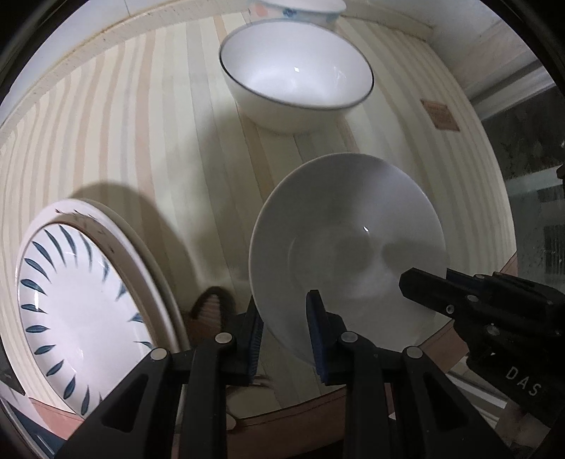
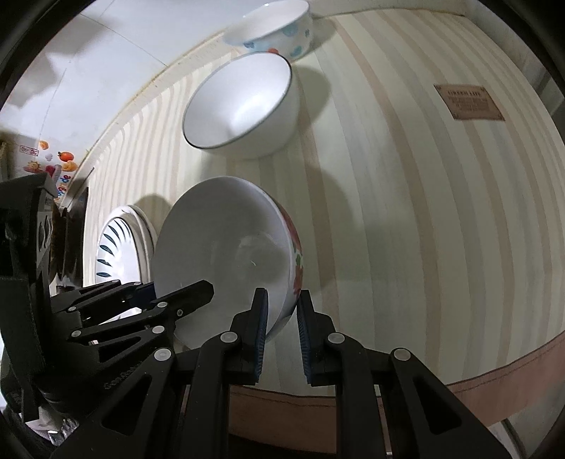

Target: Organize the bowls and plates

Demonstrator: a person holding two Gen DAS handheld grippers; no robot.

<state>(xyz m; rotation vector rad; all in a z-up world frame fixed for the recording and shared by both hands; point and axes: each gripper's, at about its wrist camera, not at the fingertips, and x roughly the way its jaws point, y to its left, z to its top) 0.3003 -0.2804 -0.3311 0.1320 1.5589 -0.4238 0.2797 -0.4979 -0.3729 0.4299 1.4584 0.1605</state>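
A white bowl [image 1: 348, 247] with red flowers on its outside [image 2: 298, 247] is held just above the striped tablecloth, near the table's front edge. My left gripper [image 1: 284, 339] is shut on the bowl's left rim, with the wall pinched between the blue pads. Over on the right rim my right gripper [image 2: 282, 328] is shut the same way. Each wrist view shows the other gripper: the right gripper [image 1: 423, 286] and the left gripper [image 2: 176, 296]. Behind it stands a white bowl with a dark rim [image 1: 296, 67] [image 2: 243, 102].
A bowl with blue flower prints [image 1: 296, 9] [image 2: 279, 28] sits at the back edge. Stacked plates, the top one with blue leaf marks [image 1: 81, 310] [image 2: 116, 247], lie at the left. The striped cloth [image 2: 406, 212] carries a brown label [image 2: 469, 102]. A wall rises behind the table.
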